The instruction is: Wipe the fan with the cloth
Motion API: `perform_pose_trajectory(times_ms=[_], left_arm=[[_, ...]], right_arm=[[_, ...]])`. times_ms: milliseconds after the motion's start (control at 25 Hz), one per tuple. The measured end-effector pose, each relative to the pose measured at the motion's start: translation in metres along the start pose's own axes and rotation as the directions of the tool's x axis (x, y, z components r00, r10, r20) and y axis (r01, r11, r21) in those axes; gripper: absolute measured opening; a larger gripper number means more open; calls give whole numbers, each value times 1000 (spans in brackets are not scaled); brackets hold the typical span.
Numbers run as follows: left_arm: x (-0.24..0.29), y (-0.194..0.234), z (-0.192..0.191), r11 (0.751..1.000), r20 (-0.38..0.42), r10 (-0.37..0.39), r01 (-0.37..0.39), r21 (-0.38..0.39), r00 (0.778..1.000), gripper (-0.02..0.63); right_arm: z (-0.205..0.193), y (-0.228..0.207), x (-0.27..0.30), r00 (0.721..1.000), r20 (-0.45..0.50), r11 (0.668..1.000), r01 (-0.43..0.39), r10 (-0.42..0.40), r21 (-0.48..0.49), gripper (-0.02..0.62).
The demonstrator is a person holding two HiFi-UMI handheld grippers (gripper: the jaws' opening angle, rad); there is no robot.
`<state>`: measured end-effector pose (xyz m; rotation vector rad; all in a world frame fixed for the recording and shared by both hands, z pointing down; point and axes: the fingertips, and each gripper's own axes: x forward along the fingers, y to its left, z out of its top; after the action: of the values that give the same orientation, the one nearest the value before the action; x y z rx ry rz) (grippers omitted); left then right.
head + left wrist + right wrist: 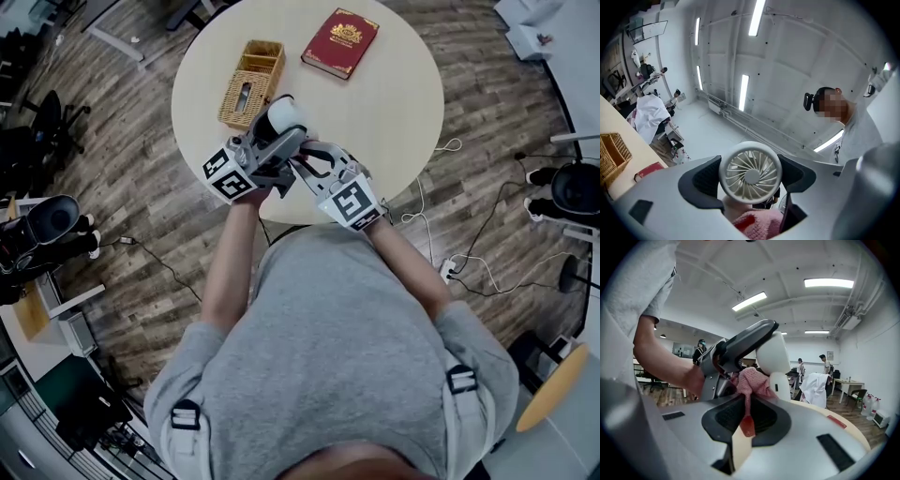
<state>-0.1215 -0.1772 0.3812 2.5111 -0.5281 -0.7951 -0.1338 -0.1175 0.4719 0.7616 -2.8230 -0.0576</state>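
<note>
Fan (750,171) sits tight between the two jaws of the left gripper (749,178), up over the near edge of the round table (394,103). Beside it, the right gripper (746,416) pinches a pink cloth (752,380), which touches the fan low down. Farther back on the table lie a basket (253,82) and a red book (340,42).

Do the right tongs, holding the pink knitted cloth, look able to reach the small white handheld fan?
Probably yes: the pink knitted cloth in the right tongs appears to touch the small white handheld fan, gripped by the left tongs.
</note>
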Motion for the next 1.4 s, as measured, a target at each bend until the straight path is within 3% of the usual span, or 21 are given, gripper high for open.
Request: perform_pose_trajectory(times_ms=[200, 360, 760, 1240, 1400], left_arm=[[-1, -3, 2, 1000, 19, -11, 12, -15, 1000, 374], [-4, -10, 6, 998, 51, -41, 43, -47, 998, 374], [-11, -14, -1, 995, 42, -62, 65, -77, 997, 374], [-23, -12, -12, 986, 33, -74, 78, -146, 997, 374], [-31, -8, -16, 973, 47, -91, 99, -206, 995, 374]], right_arm=[[-8, -5, -3, 1000, 0, 999, 19, -19, 39, 37], [-14, -19, -9, 998, 18, 988, 58, -61, 145, 37], [-1, -63, -42, 970, 164, 945, 121, -177, 304, 37], [33, -108, -62, 930, 249, 936, 193, -271, 295, 37], [52, -108, -62, 921, 299, 953, 181, -251, 244, 37]])
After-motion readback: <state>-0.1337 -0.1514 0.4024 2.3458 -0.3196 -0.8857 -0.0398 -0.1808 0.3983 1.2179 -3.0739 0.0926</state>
